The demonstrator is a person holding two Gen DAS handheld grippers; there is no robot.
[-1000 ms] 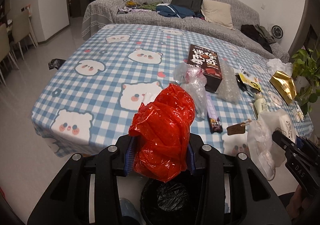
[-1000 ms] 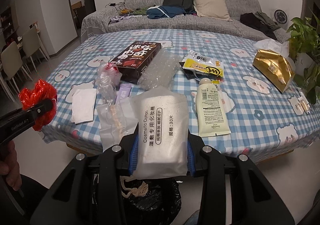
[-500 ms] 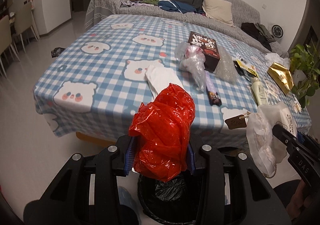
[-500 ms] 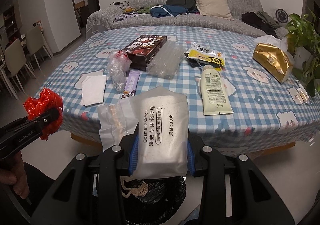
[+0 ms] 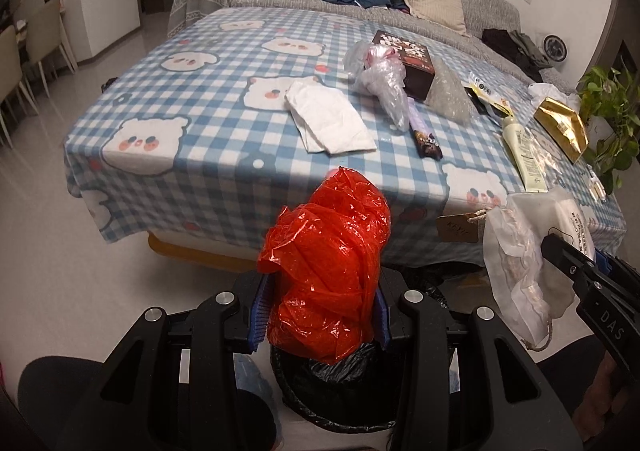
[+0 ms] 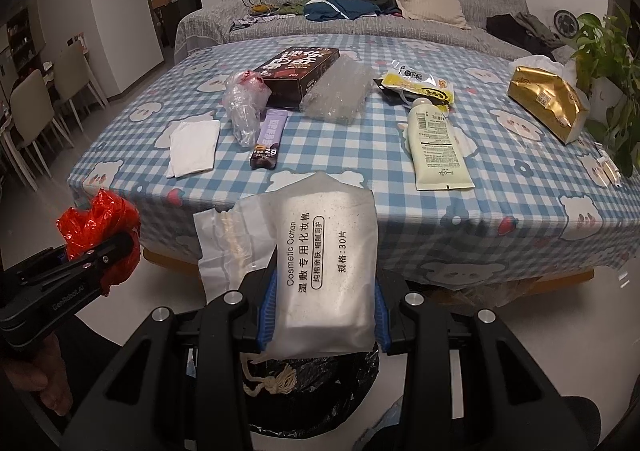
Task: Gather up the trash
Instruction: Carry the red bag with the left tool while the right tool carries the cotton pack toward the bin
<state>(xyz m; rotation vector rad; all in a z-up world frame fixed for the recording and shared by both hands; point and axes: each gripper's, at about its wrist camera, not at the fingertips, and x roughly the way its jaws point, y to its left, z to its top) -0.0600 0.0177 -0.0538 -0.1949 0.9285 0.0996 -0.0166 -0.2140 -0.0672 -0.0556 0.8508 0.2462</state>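
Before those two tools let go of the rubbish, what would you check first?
1. Left tool grips the red plastic bag: ok.
2. Right tool grips the cosmetic cotton pack: ok.
3. Black-lined bin sits under the red bag: ok.
4. Bin under the cotton pack, in the right wrist view: ok.
5. Cord hanging from the pack clears the bin rim: cannot tell.
6. Room left inside the bin: cannot tell.
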